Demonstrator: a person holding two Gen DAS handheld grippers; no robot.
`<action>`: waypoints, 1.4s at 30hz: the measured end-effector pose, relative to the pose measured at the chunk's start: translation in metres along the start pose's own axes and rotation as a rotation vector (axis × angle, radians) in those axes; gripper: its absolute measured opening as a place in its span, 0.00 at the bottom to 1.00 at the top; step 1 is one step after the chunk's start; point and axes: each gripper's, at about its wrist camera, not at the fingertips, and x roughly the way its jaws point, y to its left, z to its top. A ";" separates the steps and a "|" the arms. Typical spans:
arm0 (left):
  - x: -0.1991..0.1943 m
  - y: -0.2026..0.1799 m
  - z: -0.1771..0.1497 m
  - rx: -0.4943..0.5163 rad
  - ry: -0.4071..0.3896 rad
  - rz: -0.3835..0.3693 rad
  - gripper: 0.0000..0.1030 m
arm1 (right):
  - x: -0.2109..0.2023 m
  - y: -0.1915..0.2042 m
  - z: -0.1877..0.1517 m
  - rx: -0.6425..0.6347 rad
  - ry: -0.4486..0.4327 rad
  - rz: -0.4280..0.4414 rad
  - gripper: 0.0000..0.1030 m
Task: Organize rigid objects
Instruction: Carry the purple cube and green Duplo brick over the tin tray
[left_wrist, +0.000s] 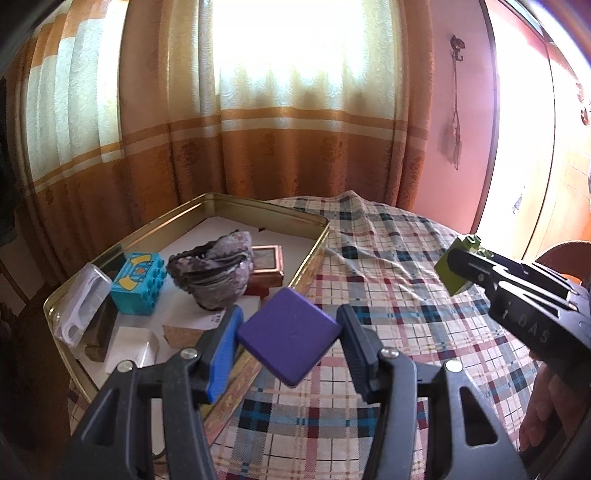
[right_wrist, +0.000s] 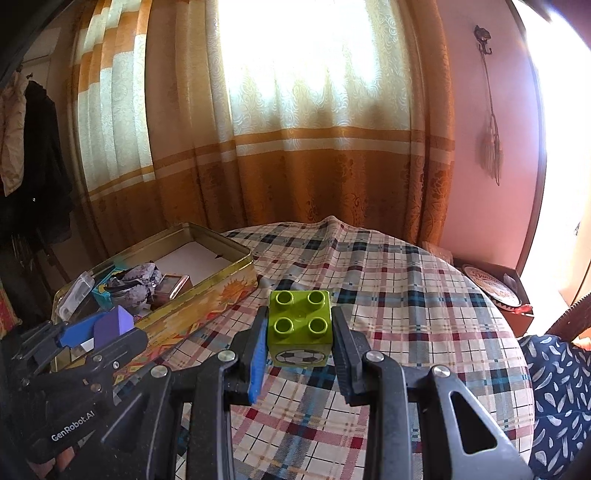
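Note:
My left gripper (left_wrist: 288, 332) is shut on a flat purple block (left_wrist: 289, 335), held corner-on above the near right rim of a gold tin box (left_wrist: 316, 254). In the right wrist view the same purple block (right_wrist: 113, 325) shows at the left, over the tin box (right_wrist: 225, 284). My right gripper (right_wrist: 300, 332) is shut on a lime-green studded brick (right_wrist: 300, 324) with a football picture on its front, above the plaid tablecloth (right_wrist: 388, 295). From the left wrist view that right gripper (left_wrist: 458, 266) and the green brick (left_wrist: 452, 275) hang at the right.
Inside the tin lie a teal studded brick (left_wrist: 137, 282), a rough grey-purple rock (left_wrist: 212, 275), a small copper frame (left_wrist: 266, 266), a clear plastic piece (left_wrist: 83, 306) and white cards. Curtains (left_wrist: 258, 155) hang behind the round table. A dark box (right_wrist: 495, 291) stands at the right.

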 end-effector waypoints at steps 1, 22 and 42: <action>-0.001 0.002 0.000 -0.004 -0.003 0.002 0.51 | 0.000 0.001 0.000 0.001 -0.002 0.001 0.33; -0.009 0.019 -0.002 -0.029 -0.030 0.027 0.51 | -0.007 0.023 -0.005 -0.030 -0.007 0.044 0.33; -0.019 0.038 -0.005 -0.062 -0.051 0.046 0.51 | -0.014 0.041 -0.008 -0.064 -0.034 0.068 0.33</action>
